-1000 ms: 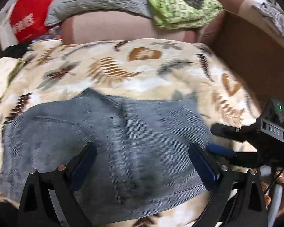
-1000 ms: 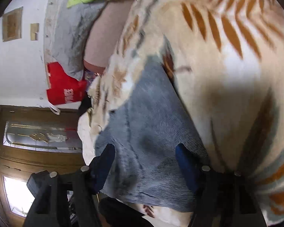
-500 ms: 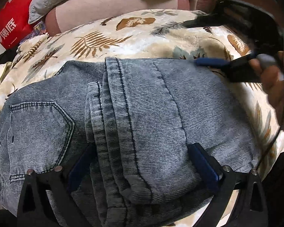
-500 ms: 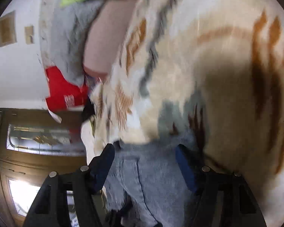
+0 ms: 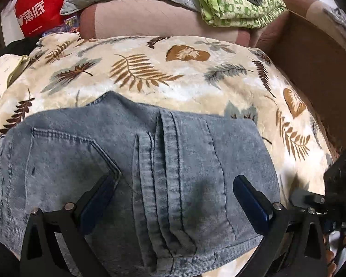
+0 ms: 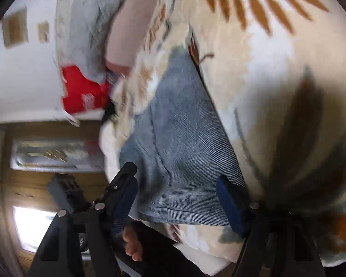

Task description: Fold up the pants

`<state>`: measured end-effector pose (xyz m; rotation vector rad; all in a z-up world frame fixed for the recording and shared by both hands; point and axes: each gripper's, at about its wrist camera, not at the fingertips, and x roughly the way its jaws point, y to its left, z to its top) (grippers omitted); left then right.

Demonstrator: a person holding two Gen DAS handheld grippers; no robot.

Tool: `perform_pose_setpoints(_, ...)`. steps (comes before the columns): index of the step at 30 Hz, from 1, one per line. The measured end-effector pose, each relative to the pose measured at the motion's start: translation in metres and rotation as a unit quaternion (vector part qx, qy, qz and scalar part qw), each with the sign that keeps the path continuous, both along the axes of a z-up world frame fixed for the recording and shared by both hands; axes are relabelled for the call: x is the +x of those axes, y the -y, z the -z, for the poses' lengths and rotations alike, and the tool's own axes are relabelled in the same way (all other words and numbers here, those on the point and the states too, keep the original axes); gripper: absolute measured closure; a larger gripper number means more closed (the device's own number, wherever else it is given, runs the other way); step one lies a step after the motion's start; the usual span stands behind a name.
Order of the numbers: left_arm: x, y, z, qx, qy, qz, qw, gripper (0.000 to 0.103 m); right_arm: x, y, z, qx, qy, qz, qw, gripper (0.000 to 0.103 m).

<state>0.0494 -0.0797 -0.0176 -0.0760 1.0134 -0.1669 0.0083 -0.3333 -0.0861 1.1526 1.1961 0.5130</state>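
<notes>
Left wrist view: folded pants (image 5: 150, 173) lie on a leaf-print blanket (image 5: 173, 78) — left gripper (image 5: 173, 196) fingers spread, gripping nothing; right gripper (image 6: 176, 192) fingers opening, empty.

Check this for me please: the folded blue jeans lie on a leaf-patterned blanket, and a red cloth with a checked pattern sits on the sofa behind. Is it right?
Not quite. The checked cloth on the sofa behind is green, not red; the left wrist view shows it clearly. The red thing there is a bag with white lettering, off to the left. The rest holds: the folded blue jeans lie on the leaf-patterned blanket.
</notes>
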Motion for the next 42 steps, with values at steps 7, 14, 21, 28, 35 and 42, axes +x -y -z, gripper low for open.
perform_pose_setpoints(7, -0.014, 0.010, 0.017, 0.007, -0.023, 0.024, 0.9994, 0.000, -0.016, -0.002, -0.016, -0.007, 0.027, -0.009, 1.000, 0.025)
perform_pose_setpoints(14, -0.028, 0.019, 0.018, 0.034, -0.019, 0.051, 0.9980, 0.000, -0.012, 0.015, -0.030, -0.037, 0.038, 0.000, 0.999, 0.026)
perform_pose_setpoints(21, -0.030, 0.026, 0.037, 0.057, -0.043, 0.067, 0.9952, 0.000, 0.067, 0.019, -0.057, -0.115, 0.066, -0.016, 0.991, 0.026)
perform_pose_setpoints(28, -0.027, 0.010, 0.003, -0.019, -0.005, 0.044, 0.9989, 0.000, 0.119, 0.003, -0.033, -0.196, 0.048, -0.061, 0.978, 0.036)
perform_pose_setpoints(35, 0.033, 0.006, 0.007, -0.009, -0.020, -0.009, 0.9997, 0.000, 0.128, -0.012, -0.016, -0.235, 0.031, -0.079, 0.968, 0.060)
perform_pose_setpoints(42, 0.045, 0.017, 0.045, 0.064, -0.055, 0.003, 0.9964, 0.000, 0.130, -0.016, -0.020, -0.248, 0.046, -0.088, 0.964, 0.089)
